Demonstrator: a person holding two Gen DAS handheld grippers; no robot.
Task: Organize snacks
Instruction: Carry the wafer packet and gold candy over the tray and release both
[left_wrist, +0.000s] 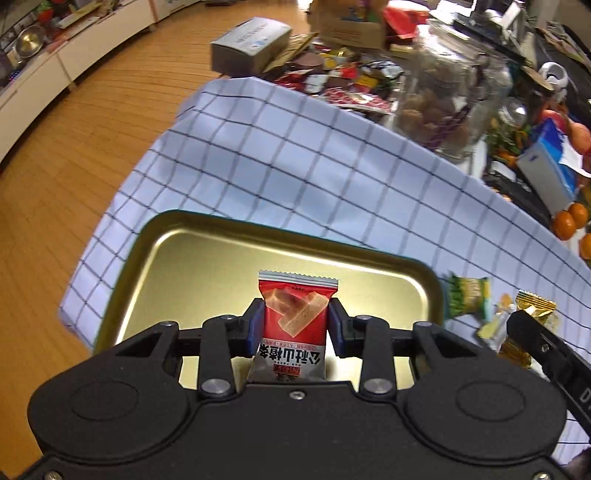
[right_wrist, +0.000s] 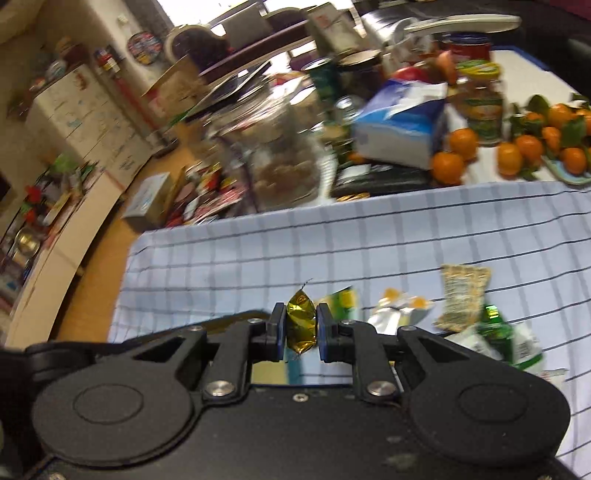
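My left gripper (left_wrist: 295, 317) is shut on a red snack packet (left_wrist: 295, 314) and holds it over the gold metal tray (left_wrist: 177, 258), which lies on the blue checked cloth (left_wrist: 295, 147). My right gripper (right_wrist: 301, 326) is shut on a small gold foil candy (right_wrist: 301, 325) above the cloth (right_wrist: 332, 240). Several loose snacks lie on the cloth to the right: a green-yellow packet (right_wrist: 343, 302), a white-yellow packet (right_wrist: 399, 312), a brownish bar (right_wrist: 463, 295) and a green-white packet (right_wrist: 506, 339). In the left wrist view a green packet (left_wrist: 467, 295) lies beside the tray, and part of the right gripper's arm (left_wrist: 546, 347) shows.
Behind the cloth stand a glass jar (left_wrist: 443, 99), a blue-white tissue pack (right_wrist: 402, 125), tangerines (right_wrist: 517, 151), jars and clutter. A grey box (left_wrist: 251, 44) and wrappers lie on the wooden floor (left_wrist: 74, 147) at the left. White cabinets line the far left.
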